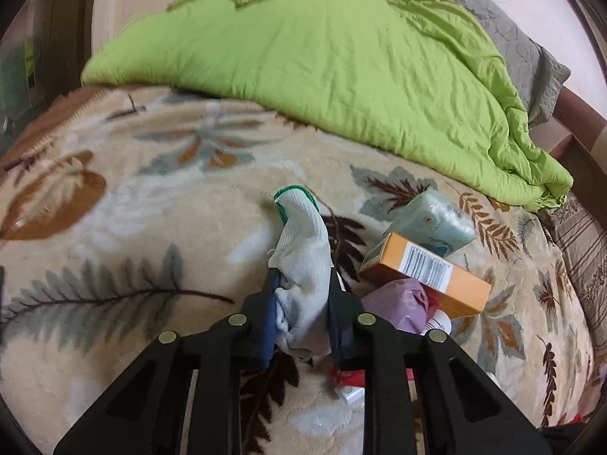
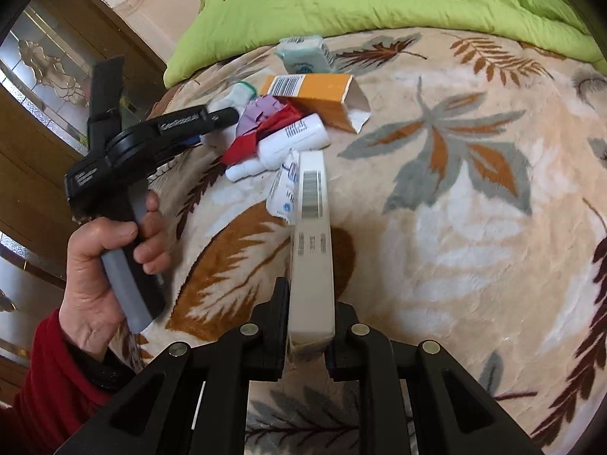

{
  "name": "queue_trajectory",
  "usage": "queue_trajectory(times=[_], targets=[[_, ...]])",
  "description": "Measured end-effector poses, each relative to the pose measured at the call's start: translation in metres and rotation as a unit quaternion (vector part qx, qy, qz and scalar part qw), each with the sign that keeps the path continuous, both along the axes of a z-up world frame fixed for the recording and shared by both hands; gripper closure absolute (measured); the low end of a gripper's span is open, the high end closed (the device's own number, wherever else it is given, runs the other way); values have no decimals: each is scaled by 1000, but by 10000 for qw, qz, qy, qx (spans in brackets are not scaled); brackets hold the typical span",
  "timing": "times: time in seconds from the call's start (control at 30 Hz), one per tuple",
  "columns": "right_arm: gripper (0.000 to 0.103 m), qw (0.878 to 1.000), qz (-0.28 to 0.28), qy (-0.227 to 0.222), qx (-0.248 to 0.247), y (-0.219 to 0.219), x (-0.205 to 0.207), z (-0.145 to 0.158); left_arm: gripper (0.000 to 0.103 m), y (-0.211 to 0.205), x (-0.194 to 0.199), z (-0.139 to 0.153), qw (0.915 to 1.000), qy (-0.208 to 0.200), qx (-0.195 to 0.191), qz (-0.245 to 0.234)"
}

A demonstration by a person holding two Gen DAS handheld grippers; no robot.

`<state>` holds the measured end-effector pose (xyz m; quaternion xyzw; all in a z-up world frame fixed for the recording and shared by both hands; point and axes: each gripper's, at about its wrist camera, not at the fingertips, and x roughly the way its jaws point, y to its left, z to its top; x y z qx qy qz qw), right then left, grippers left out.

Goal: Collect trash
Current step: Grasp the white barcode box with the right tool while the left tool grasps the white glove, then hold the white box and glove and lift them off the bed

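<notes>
White glove [image 1: 303, 265] with green cuff, pinched upright, just left of the orange box [image 1: 425, 273]. Long white box [image 2: 313, 242], barcode up, clamped at its near end, just in front. Tissue pack [image 1: 432, 223] behind; purple wrapper [image 1: 406, 303], white bottle [image 2: 292, 140] beside.

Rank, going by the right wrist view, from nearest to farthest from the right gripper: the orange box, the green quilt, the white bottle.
1. White bottle, just beyond the held box's far end, slightly left.
2. Orange box, behind the bottle.
3. Green quilt, along the top, farthest from the right gripper.
</notes>
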<state>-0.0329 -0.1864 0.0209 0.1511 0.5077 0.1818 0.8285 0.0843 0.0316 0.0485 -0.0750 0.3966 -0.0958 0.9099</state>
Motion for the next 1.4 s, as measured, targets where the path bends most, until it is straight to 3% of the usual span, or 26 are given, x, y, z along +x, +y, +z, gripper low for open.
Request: queue_trajectory(times=[0.1, 0.27, 0.43, 0.7, 0.93, 1.07, 1.4], targets=[[82, 9999, -11, -64, 111, -2, 1, 2, 82, 4, -13, 13, 9995, -286, 92, 85], [89, 9999, 34, -156, 63, 1, -5, 4, 82, 11, -42, 36, 9976, -670, 35, 185], [89, 9983, -232, -534, 93, -7, -19, 21, 82, 8, -83, 54, 9954, -949, 101, 123], [89, 9870, -770, -1410, -89, -27, -70, 49, 82, -16, -160, 61, 9936, -1025, 335, -334], [89, 9820, -1053, -1570, -19, -53, -118, 52, 82, -48, -221, 56, 9901, -1113, 436, -733], [89, 9763, -1170, -1809, 180, -64, -137, 57, 82, -62, -226, 52, 9869, -1219, 583, -884], [89, 9764, -1209, -1776, 205, -61, -127, 53, 82, -78, -224, 40, 9825, -1299, 933, -953]])
